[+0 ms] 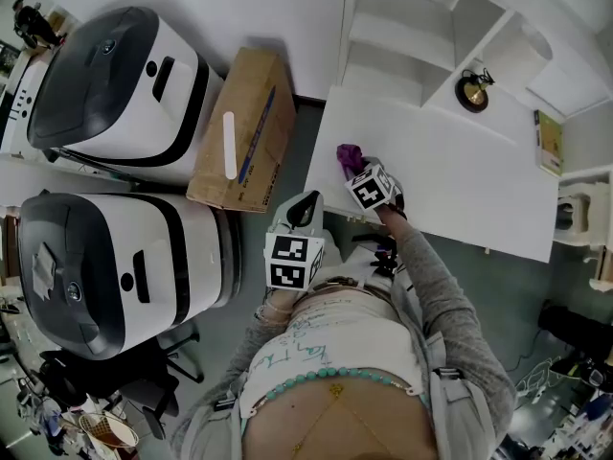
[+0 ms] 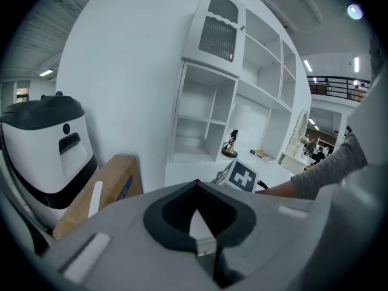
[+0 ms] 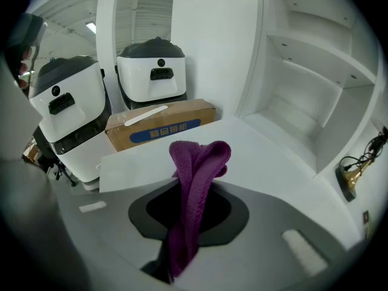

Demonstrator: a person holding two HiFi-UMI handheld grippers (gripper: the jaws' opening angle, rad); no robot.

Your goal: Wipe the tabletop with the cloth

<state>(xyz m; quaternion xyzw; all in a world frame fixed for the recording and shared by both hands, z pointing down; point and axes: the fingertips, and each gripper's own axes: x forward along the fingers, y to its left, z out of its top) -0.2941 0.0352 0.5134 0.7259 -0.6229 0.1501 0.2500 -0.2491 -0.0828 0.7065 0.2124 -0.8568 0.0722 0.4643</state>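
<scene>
Closest to the camera is the person's body, and just in front of it the left gripper [image 1: 305, 209] is held low, off the worktop [image 1: 460, 180] and above the floor. Its jaws are closed with nothing between them. The right arm reaches forward in a grey sleeve, and the right gripper [image 1: 352, 169] is over the near left part of the worktop, close to the edge. Its jaws are closed on the purple cloth [image 3: 194, 187], which sticks out of them in a bunched fold. I cannot tell if the cloth touches the surface.

I think the bunched cloth may wipe only a narrow line, or be pulled out of the jaws if it is pressed and dragged hard. A stroke to the left may also run off the edge, towards the cardboard box [image 1: 244, 127].
</scene>
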